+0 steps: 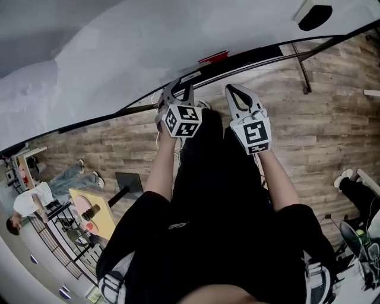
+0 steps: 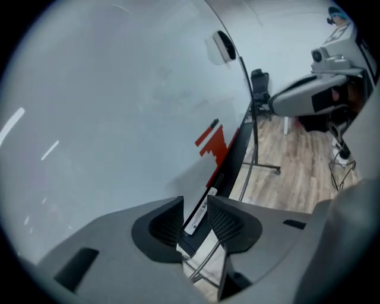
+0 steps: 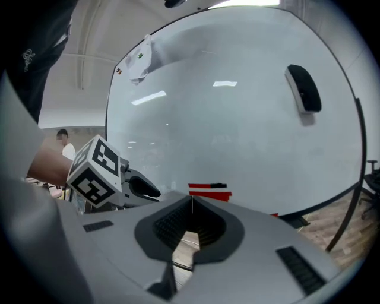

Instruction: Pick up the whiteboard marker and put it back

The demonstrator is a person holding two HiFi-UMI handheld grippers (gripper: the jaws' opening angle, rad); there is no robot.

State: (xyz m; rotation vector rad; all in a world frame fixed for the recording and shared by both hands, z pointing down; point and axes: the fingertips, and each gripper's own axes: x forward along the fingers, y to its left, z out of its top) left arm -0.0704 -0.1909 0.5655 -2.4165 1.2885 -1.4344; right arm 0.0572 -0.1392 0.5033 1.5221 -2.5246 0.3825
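Observation:
A black whiteboard marker (image 2: 200, 215) with a white label lies on the dark tray (image 2: 234, 157) along the whiteboard's lower edge. My left gripper (image 2: 195, 202) hangs just over it, open, and the marker shows through the gap with neither pad pressing on it. In the head view the left gripper (image 1: 179, 86) is at the tray and the right gripper (image 1: 233, 89) is beside it, a little back from the board. My right gripper (image 3: 192, 200) is shut with nothing in it. A red marker (image 1: 214, 57) lies further along the tray, to the right.
A black eraser (image 1: 314, 16) sticks to the whiteboard (image 1: 148, 47) at the upper right. The board's metal stand leg (image 1: 303, 71) reaches over the wooden floor. A person (image 1: 29, 202) sits by a yellow table (image 1: 95, 211) at the lower left. An office chair (image 2: 259, 83) stands beyond the board.

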